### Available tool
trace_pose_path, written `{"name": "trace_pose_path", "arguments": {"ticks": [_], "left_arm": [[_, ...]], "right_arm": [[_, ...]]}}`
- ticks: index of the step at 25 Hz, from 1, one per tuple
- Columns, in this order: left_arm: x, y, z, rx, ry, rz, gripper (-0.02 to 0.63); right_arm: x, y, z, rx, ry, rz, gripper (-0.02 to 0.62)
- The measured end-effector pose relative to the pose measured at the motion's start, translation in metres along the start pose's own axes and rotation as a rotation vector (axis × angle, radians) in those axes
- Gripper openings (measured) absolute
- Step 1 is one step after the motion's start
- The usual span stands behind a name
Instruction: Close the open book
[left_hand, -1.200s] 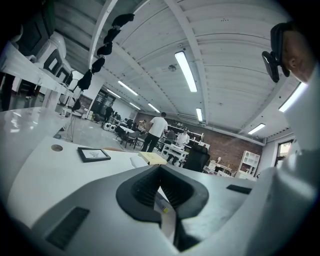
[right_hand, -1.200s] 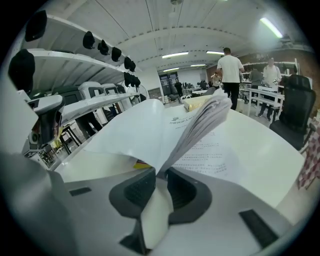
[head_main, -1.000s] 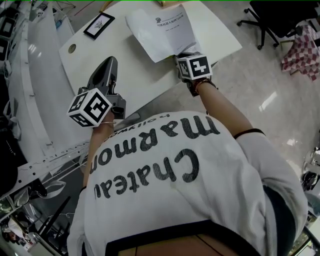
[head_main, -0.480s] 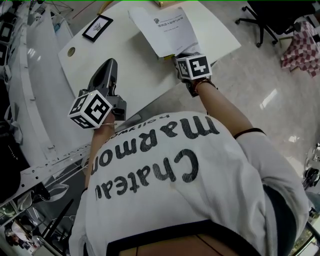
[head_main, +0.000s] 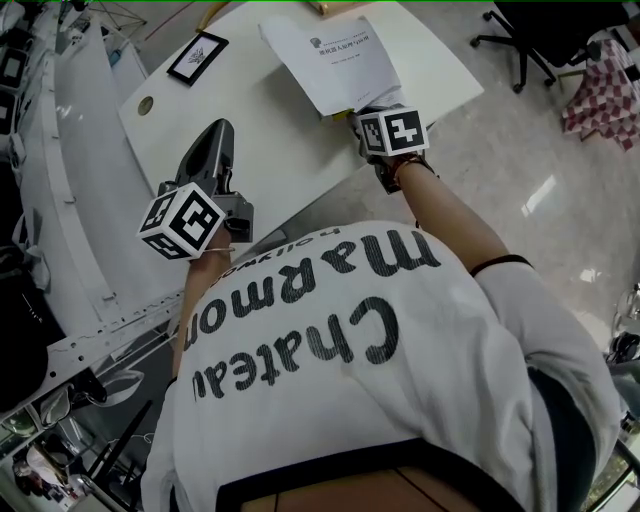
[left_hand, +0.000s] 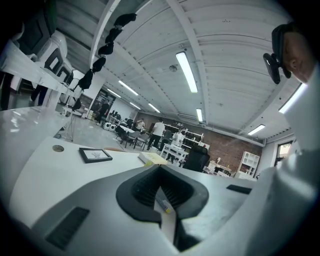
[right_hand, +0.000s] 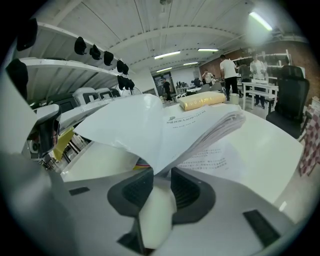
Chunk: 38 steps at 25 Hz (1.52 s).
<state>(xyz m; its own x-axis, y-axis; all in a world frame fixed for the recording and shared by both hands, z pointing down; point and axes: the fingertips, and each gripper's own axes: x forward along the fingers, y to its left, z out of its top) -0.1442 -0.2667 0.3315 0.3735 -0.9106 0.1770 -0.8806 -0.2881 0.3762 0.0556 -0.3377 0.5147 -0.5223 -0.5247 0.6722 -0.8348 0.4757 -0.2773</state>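
Right claw (right_hand: 159, 174), tilted downward, has just been opening, book (right_hand: 192, 125) corner loose between.

Both forearms reach forward. The left tool (head_main: 220, 128) lies nearly level, jaws together, nothing between them. The right tool (right_hand: 160, 172) tilts downward (much steeper than the left), its jaws just opening, the book (right_hand: 200, 125) corner between them.

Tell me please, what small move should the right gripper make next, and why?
Probably draw the right gripper straight back. Its jaws have just been opening, and the lifted pages hang with their edge between them, unpressed, above the printed page. Once freed, they should settle flat.
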Motion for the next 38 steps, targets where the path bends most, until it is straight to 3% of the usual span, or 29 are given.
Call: {"name": "trace_pose_path", "arguments": {"ticks": [17, 38], "left_arm": [[0.0012, 0.0059, -0.0089, -0.005, 0.021, 0.017, 0.023], [-0.0014, 0.0073, -0.0053, -0.005, -0.010, 0.042, 0.023]], "right_arm": [[0.0005, 0.0034, 0.0000, 0.060, 0.026, 0.078, 0.115], [-0.0002, 0.0035, 0.0006, 0.056, 0.027, 0.097, 0.129]]}}
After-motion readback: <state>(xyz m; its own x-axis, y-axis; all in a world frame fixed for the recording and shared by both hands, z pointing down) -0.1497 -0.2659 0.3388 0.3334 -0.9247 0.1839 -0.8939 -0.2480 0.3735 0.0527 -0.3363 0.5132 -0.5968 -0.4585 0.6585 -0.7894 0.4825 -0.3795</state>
